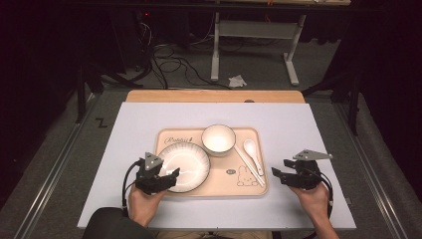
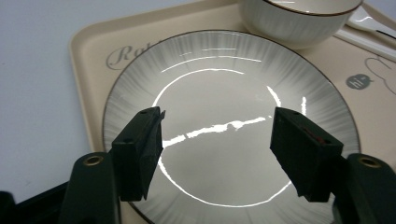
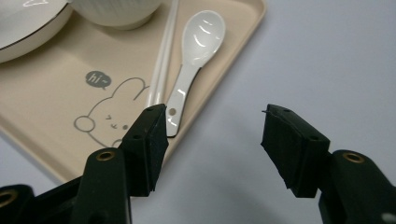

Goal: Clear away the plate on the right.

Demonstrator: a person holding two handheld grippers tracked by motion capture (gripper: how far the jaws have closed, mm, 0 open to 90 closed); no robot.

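Observation:
A beige tray with a rabbit drawing lies in the middle of the white table top. On it are a white plate at the left, a white bowl behind it, a white spoon and white chopsticks at the right. My left gripper hovers over the plate's near left edge. In the left gripper view its jaws stand wide open above the plate, holding nothing. My right gripper is just right of the tray, open and empty, with the spoon ahead of its left jaw.
The table's wooden back edge lies beyond the white top. On the floor behind are cables, a white frame leg and a crumpled paper. A metal rail runs along the left side.

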